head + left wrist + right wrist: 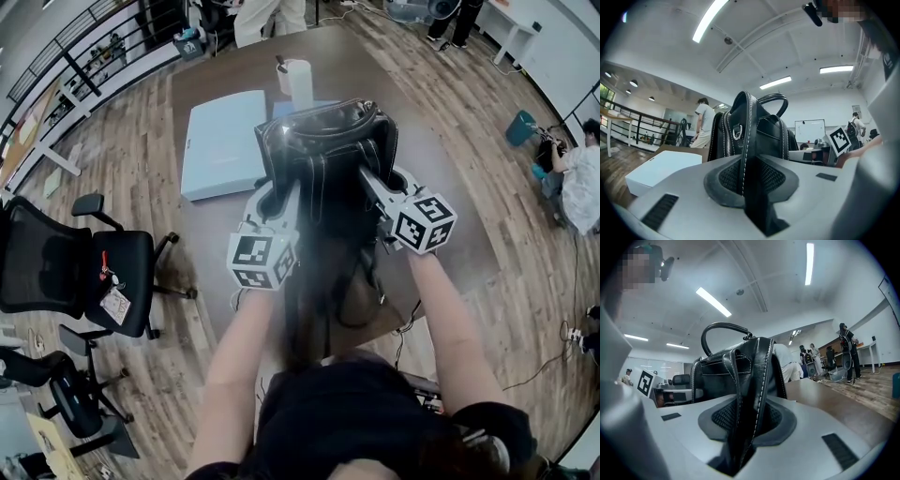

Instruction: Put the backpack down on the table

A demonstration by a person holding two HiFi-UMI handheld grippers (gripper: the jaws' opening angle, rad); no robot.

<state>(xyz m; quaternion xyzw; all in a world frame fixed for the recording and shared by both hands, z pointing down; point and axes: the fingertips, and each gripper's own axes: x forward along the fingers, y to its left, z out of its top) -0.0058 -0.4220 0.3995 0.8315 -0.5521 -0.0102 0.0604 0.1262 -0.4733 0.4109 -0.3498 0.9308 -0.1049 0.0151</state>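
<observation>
- You held a black backpack (328,155) upright over the middle of a dark brown table (441,187), one gripper at each side of its near face.
- Your left gripper (751,176) pointed level. Its jaws stood narrow, with a black strap (746,140) edged in white stitching pinched between the 2 mesh pads (726,178).
- Your right gripper (747,420) also pointed level. Its jaws stood a little wider and gripped a thicker, folded strap (759,380) of the same stitched leather.
- The bag's zip top faced up and its carry handle (722,326) arched above it.
- Both gripper bodies hid the bag's base, so contact with the tabletop could not be told.
- More straps hung down from the bag toward you, past the table's near edge.
- A flat pale blue box (220,145) lay on the table just left of the bag.
- A white roll (300,82) stood on the table behind the bag.
- A black office chair (103,267) stood on the wood floor, well to your left.
- Other people stood at the far end of the room.
</observation>
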